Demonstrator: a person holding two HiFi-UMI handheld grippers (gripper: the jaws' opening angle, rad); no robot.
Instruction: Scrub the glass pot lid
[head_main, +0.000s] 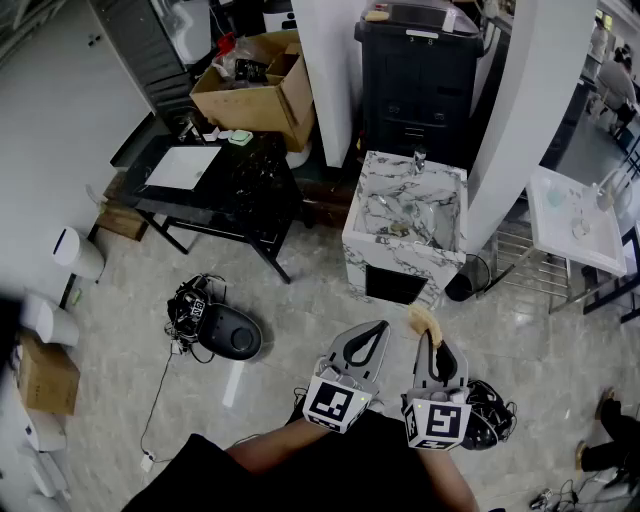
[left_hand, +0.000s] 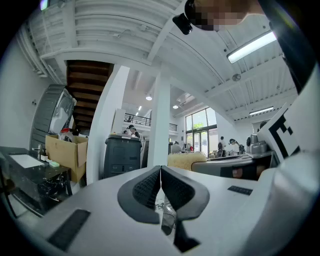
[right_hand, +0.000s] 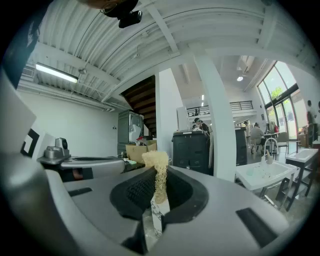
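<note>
At the bottom centre of the head view, just in front of the person's body, the two grippers are held side by side and point forward. The left gripper has its jaws pressed together with nothing between them, as its own view confirms. The right gripper is clamped on a pale, fibrous scrubber, whose tuft stands above the jaw pads in the right gripper view. Further out, at mid-frame, stands a marble sink with a faucet at its back rim. Small items lie in its basin, but the glass pot lid cannot be made out for certain among them. Beyond, at upper left, are a black table and a cardboard box. This looks like the approach stage, with the scrubber in hand and no scrubbing begun. The next move probably calls for stepping to the sink, finding the lid and steadying it with the free left gripper.
</note>
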